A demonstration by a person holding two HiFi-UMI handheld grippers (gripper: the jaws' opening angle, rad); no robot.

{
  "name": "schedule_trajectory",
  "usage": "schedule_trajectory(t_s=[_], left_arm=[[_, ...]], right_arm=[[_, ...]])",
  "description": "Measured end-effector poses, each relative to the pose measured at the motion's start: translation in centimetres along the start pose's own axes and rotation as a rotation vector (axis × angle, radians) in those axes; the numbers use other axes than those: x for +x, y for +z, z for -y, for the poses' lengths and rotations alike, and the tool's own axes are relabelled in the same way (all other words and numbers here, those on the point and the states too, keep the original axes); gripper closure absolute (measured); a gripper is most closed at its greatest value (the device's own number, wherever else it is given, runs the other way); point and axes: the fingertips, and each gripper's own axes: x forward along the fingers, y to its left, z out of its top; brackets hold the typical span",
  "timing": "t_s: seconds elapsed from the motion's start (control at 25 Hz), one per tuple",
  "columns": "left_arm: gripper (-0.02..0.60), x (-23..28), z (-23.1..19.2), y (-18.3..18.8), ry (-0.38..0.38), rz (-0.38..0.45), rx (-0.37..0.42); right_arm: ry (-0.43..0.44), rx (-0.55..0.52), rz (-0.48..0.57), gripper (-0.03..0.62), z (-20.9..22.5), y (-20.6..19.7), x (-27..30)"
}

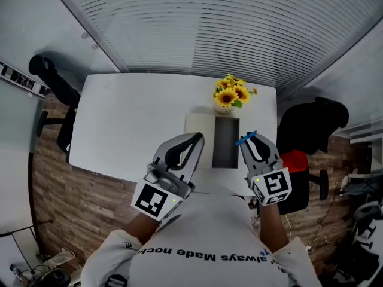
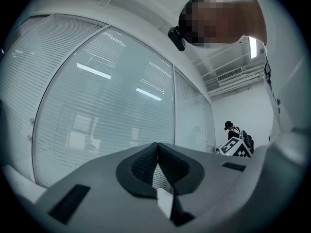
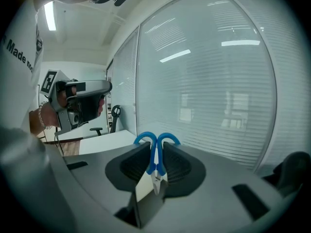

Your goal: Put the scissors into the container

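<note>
The right gripper (image 1: 252, 142) was clamped on the blue-handled scissors (image 3: 156, 152), handles protruding past the jaw tips. The left gripper (image 1: 192, 141) was closed on nothing. The dark container (image 1: 225, 154) lay on the white table (image 1: 131, 118) between both grippers, sunflowers (image 1: 230, 94) at its 12 o'clock. The shirt (image 1: 203, 238) read "always Made".

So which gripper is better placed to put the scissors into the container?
Right. The right gripper is shut on the scissors, beside the container; the left gripper is shut on nothing.
</note>
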Motion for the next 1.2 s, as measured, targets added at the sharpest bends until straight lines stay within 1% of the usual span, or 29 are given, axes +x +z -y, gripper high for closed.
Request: schedule_trajectory(t_s=[0.6,1.0,1.2], left_arm=[[0.561,-0.4,0.0,0.0,0.013,0.003,-0.005],[0.561,-0.8,-0.3,-0.1,0.024,-0.003,-0.008],[0.561,-1.0,-0.5,0.2,0.024,0.007,-0.008]], right_arm=[[-0.003,0.041,-0.091,0.504,0.3,-4.4,2.0],[0.008,0.058,-0.127,0.505,0.3,-6.4,3.0],[0.014,0.071,-0.139,0.503,0.2,-7.0,3.4]])
